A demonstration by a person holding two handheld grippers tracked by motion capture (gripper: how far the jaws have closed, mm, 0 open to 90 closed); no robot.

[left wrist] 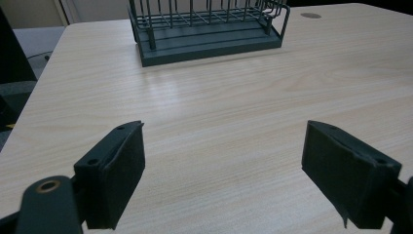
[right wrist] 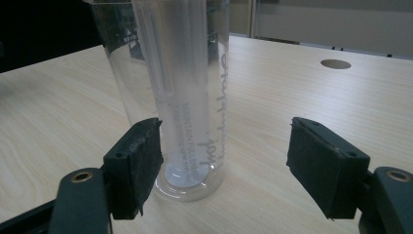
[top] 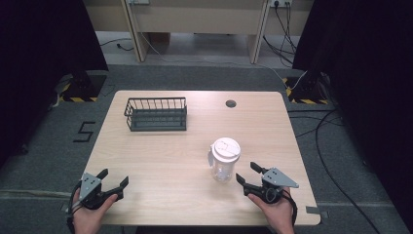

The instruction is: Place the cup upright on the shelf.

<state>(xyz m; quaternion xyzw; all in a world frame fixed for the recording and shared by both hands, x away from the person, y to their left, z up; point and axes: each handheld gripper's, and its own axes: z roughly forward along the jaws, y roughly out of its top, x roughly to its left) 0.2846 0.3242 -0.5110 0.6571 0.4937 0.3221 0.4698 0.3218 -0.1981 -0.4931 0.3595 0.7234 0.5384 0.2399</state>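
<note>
Clear plastic pitcher with white lid (top: 225,160) stood upright just ahead-left of right hand-held gripper (top: 247,174), nearer one; jaws wide apart, empty.

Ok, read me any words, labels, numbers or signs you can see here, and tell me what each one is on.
"5": a dark mark shaped like that digit, on the grey floor left of the table.
Script lettering running up the clear plastic tumbler: too faint to read.
Small capital print beside that script: blurred, not legible.
Small print near the tumbler's top left: too small to read.
White lid, wire basket: no text visible.
</note>
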